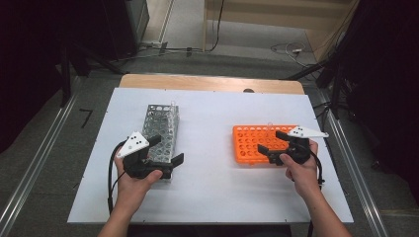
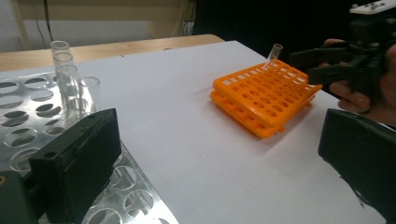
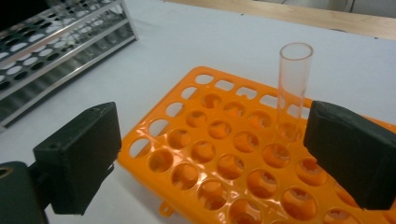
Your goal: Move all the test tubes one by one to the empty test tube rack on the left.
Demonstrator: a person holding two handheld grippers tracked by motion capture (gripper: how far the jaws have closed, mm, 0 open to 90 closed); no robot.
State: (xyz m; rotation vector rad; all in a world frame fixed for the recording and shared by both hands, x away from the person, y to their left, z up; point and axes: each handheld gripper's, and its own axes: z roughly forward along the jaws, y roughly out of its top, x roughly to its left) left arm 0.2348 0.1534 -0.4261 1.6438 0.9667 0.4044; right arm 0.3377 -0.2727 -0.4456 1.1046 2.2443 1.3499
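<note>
A single clear test tube (image 3: 294, 88) stands upright in a hole of the orange rack (image 3: 224, 154), toward the rack's far right; in the high view it shows as a small glint at the far edge of the rack (image 1: 269, 124). The right gripper (image 1: 275, 141) hovers over the near right part of that rack, its jaws spread wide with nothing between them; in the right gripper view the tube stands beyond the jaws, just beside the right one but apart from it. The orange rack lies flat on the right half of the white bench (image 1: 212, 187), and its other holes look empty.

On the left half of the bench stands the metal rack (image 1: 160, 129), long side running near to far. A few clear tubes (image 2: 70, 79) stand upright in it, grouped at its far end. The left gripper (image 1: 168, 150) sits over the near end of the metal rack, its jaws also wide apart and holding nothing; in the left gripper view the left jaw hangs above the perforated top plate and the right jaw above bare bench. The two racks lie well apart, with plain bench between them
</note>
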